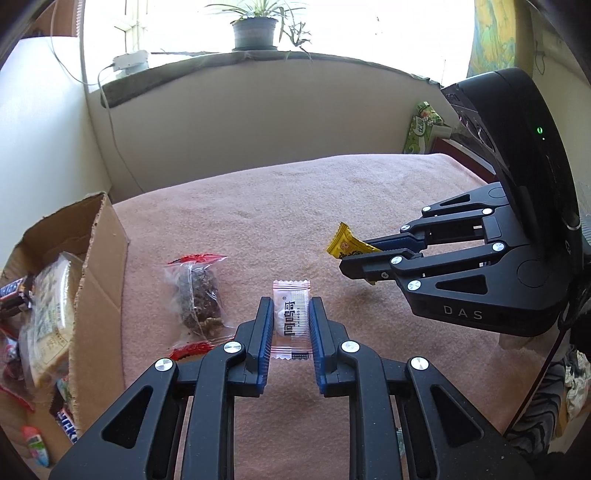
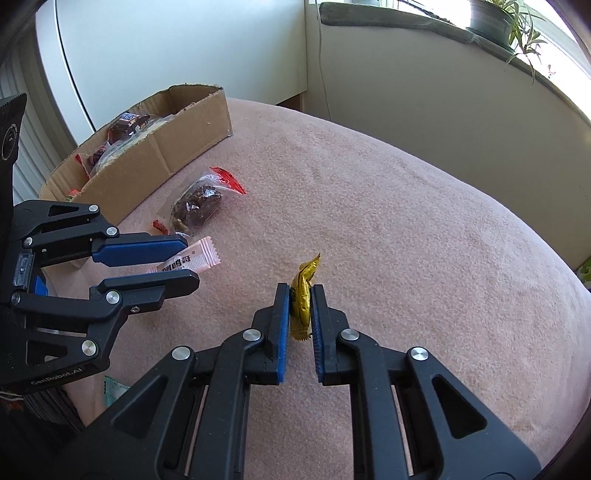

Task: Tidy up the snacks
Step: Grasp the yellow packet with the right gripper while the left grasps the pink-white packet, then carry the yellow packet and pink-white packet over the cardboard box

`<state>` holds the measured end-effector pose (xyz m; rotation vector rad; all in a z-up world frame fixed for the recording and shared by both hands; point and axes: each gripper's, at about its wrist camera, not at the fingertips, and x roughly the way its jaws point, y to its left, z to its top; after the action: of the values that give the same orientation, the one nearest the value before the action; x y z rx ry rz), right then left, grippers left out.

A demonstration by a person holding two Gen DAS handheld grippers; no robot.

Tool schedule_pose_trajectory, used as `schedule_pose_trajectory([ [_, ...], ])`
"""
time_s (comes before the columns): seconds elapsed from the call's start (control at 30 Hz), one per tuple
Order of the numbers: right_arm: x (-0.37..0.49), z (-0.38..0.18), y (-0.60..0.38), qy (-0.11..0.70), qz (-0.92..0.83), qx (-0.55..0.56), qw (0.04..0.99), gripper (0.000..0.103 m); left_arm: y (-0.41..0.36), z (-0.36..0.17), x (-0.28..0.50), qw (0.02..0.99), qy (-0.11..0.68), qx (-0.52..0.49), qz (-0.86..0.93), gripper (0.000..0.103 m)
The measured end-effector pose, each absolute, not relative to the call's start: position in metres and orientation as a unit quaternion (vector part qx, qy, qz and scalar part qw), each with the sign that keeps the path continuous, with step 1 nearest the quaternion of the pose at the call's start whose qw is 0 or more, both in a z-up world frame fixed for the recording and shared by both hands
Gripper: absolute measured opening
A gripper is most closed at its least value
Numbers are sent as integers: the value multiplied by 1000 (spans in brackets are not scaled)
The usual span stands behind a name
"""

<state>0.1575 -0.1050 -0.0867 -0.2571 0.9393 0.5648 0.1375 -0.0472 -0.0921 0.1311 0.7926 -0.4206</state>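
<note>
My left gripper (image 1: 290,310) is shut on a white and pink snack packet (image 1: 290,319), held a little above the pink blanket (image 1: 295,206); the same packet (image 2: 192,260) shows between those fingers in the right wrist view. On the right, my right gripper (image 2: 300,293) is shut on a small yellow packet (image 2: 303,295), whose end (image 1: 345,242) sticks out past the fingers. A clear packet with a dark nut bar and red ends (image 1: 197,295) lies on the blanket left of the left gripper. The cardboard box (image 1: 99,258) at the far left holds several wrapped snacks.
A windowsill with a potted plant (image 1: 255,31) and a white adapter with cable (image 1: 129,61) runs along the back. A green packet (image 1: 421,129) stands at the back right. The blanket edge drops off in front; striped cloth (image 1: 543,413) lies lower right.
</note>
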Motion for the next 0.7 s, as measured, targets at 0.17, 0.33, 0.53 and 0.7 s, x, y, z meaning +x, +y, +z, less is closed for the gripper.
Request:
schedule_pose_trajectory([
  [0.17,155,-74,-103,436,268,-115,851,11,-32,-80,132,908,366,49,-195,17],
  [0.33,150,-60,-93,425,272,-115,856,11,-15,-73,129,918,349,36,-187,17],
  [0.53,144,-47,-74,412,282,-120,858,11,6,-62,126,926,333,20,-177,17],
  [0.7,139,-37,-55,403,293,-122,858,11,22,-55,122,933,320,5,-164,17],
])
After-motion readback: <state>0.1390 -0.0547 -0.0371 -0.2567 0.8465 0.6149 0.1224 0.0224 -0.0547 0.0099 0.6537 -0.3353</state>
